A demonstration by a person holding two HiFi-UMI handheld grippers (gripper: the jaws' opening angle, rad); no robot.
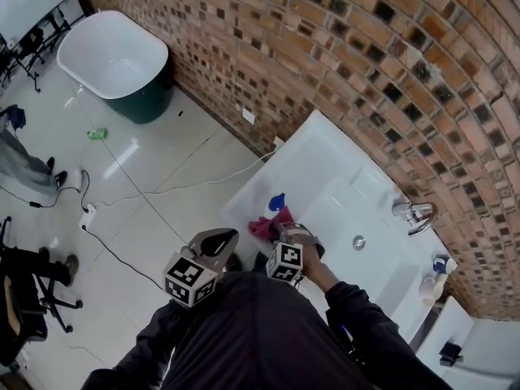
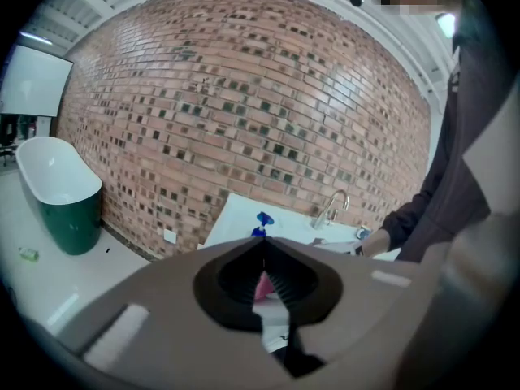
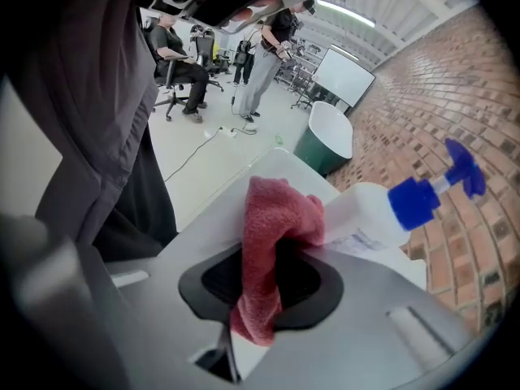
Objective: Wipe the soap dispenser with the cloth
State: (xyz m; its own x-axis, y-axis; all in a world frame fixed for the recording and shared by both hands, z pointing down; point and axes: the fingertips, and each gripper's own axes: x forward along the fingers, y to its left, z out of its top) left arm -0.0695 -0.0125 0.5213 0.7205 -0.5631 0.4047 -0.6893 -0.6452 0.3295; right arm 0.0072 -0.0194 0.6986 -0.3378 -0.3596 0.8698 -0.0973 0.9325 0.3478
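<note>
I count two tongs, my left tongs [image 1: 221,242] and my right tongs [image 1: 286,232], one red cloth [image 3: 272,218] in the right tongs, one soap dispenser [image 3: 370,210] just past them, one sink [image 1: 341,153], one tap [image 1: 414,215] to their right, and one tub [image 1: 114,55] far past the left tongs.

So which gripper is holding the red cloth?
The right gripper: it pinches the red cloth by the soap dispenser. The left gripper is shut, empty.
</note>
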